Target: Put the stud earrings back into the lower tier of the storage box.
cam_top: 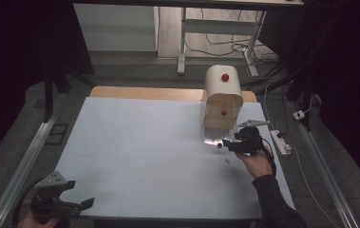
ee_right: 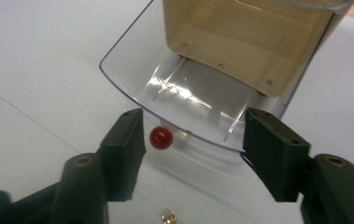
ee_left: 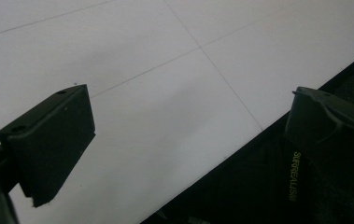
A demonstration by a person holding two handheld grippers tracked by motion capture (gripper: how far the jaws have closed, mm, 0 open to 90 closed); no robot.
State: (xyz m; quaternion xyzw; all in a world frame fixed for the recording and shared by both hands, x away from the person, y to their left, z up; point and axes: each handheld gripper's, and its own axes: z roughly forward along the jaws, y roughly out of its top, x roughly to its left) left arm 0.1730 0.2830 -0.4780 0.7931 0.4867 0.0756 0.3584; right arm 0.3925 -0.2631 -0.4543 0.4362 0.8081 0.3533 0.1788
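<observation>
The red knob [ee_right: 160,137] of the pulled-out clear drawer [ee_right: 132,74] is seen just off-centre, by the left jaw of the open right tool [ee_right: 191,140]; the left tool [cam_top: 80,194], also open, is held far off at lower left.

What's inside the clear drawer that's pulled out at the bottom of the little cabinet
The pulled-out part of the clear drawer looks empty: only glare and the table show through it. Its back end sits under the cream cabinet, so that part is hidden. The open right tongs frame its red knob.
</observation>
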